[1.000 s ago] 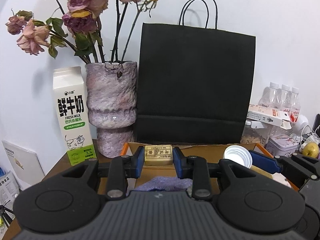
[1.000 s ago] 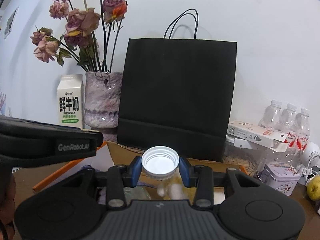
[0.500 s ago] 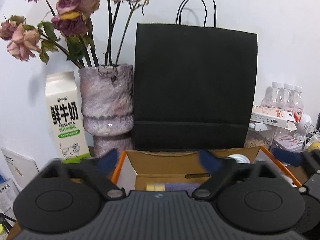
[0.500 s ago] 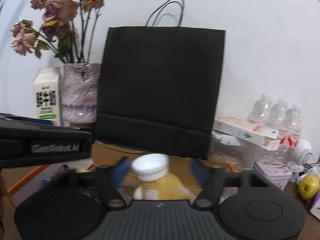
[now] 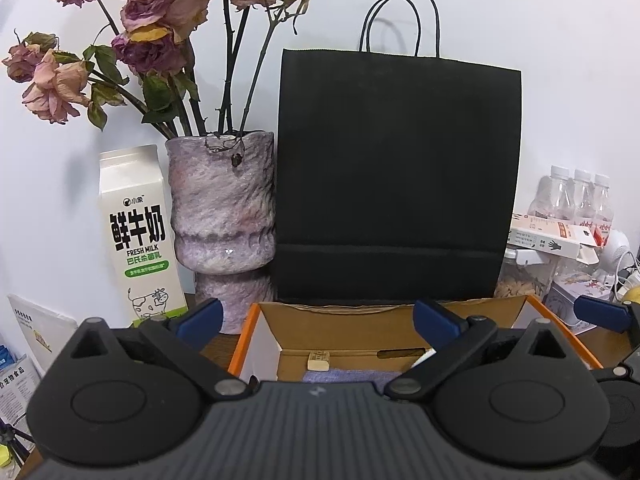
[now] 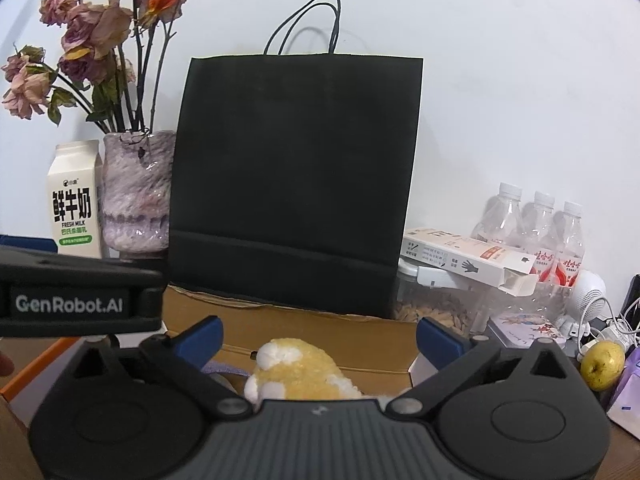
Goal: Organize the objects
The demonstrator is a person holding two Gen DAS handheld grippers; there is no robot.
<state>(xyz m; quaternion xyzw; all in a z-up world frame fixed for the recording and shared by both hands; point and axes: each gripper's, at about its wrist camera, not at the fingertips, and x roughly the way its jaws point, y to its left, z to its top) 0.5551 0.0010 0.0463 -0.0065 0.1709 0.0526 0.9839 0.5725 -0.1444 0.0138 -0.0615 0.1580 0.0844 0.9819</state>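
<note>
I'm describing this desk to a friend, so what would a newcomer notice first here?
A tall black bag stands in the middle against the wall, behind an open cardboard box. Left of it, wilted roses rise from a mottled vase beside a milk carton. A yellow plush toy lies in the box.

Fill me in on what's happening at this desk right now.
A person is sorting small things into a cardboard box with two handheld tools. The left tool is wide open and empty above the box, where a small tan block lies beside a purple cloth. The right tool is opening, empty, over a yellow plush toy.
</note>
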